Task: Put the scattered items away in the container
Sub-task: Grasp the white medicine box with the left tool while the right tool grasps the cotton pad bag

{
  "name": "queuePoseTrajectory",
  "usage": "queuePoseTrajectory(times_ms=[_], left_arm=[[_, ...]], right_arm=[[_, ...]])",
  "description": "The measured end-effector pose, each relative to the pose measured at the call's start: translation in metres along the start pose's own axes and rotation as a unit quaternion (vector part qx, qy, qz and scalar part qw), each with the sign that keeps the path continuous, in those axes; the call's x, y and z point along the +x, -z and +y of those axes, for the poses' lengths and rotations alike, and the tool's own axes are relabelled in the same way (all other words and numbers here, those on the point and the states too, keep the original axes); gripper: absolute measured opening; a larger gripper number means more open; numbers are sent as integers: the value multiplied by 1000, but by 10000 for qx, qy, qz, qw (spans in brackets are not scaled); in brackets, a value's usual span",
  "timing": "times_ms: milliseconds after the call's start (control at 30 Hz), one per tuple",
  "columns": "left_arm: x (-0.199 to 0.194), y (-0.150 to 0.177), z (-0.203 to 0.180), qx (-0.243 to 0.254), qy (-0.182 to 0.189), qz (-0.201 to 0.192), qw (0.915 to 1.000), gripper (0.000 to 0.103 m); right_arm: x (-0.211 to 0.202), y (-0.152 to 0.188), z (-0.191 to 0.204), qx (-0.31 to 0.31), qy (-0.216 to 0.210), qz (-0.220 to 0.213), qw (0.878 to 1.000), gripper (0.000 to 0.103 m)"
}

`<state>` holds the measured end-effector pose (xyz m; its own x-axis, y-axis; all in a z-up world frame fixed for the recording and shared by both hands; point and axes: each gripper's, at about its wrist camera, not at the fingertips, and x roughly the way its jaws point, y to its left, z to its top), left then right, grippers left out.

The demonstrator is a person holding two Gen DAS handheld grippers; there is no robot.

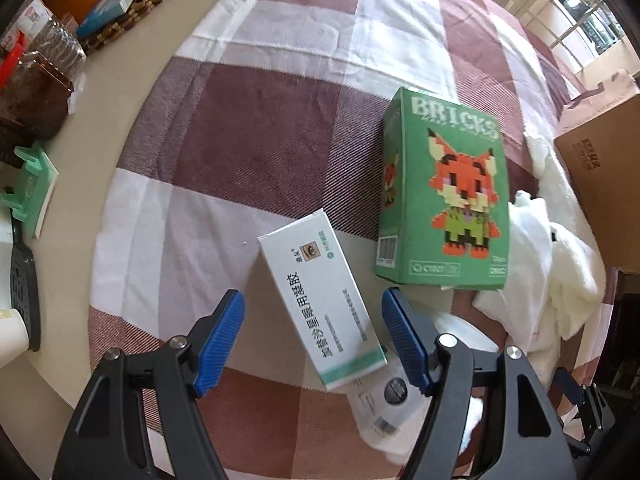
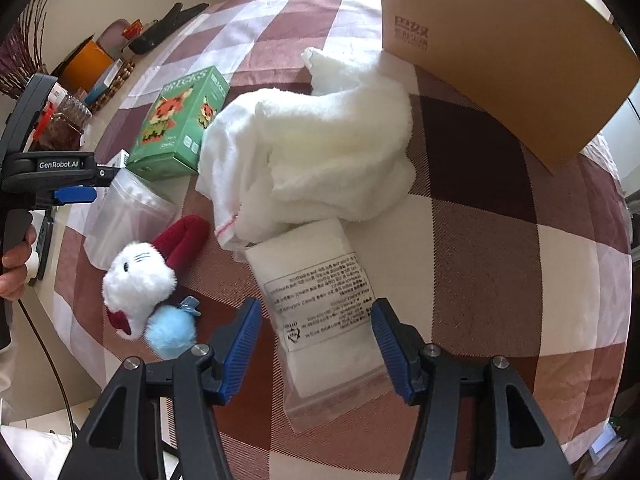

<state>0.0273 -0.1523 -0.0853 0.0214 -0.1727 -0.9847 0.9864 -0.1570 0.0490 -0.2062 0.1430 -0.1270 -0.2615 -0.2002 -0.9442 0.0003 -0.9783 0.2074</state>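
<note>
Left gripper (image 1: 312, 336) open astride white carton (image 1: 322, 300), beside green "BRICKS" box (image 1: 444, 196).

The green box (image 1: 444, 196) reads "BRICKS", and the left hand-held gripper (image 2: 76, 194) bears "GenRobot.AI".

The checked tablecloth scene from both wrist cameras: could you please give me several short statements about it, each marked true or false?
1. The left gripper straddles the white medicine box with jaws open. True.
2. The green bricks box stands upright. False: it lies flat on the cloth.
3. The white towel is in the cardboard box. False: it lies on the cloth beside it.
4. The right gripper is open above the clear packet. True.
</note>
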Motion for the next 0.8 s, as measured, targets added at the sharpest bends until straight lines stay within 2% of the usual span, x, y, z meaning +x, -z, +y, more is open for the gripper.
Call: queuePoseTrajectory(times_ms=[233,333,433,500,600,800], left_arm=[[17,2,1,-167,1,147,9998,72],[20,6,4,-260,114,113,9995,70],[19,8,4,-287,115,33,9995,60],[17,9,3,-214,-15,-16,9998,42],[17,14,5,-159,-60,-87,9998,37],[12,22,15,-258,59,-176,9995,37]], right_arm=[[11,-2,-2,-15,-57,75,10000,59],[15,-2,-5,71,-164,103,9998,59],[22,-1,-8,209,-355,202,9989,59],[25,0,-5,170,-343,238,9990,58],[23,2,1,72,-265,168,9995,49],[16,4,0,285,-276,18,9992,33]])
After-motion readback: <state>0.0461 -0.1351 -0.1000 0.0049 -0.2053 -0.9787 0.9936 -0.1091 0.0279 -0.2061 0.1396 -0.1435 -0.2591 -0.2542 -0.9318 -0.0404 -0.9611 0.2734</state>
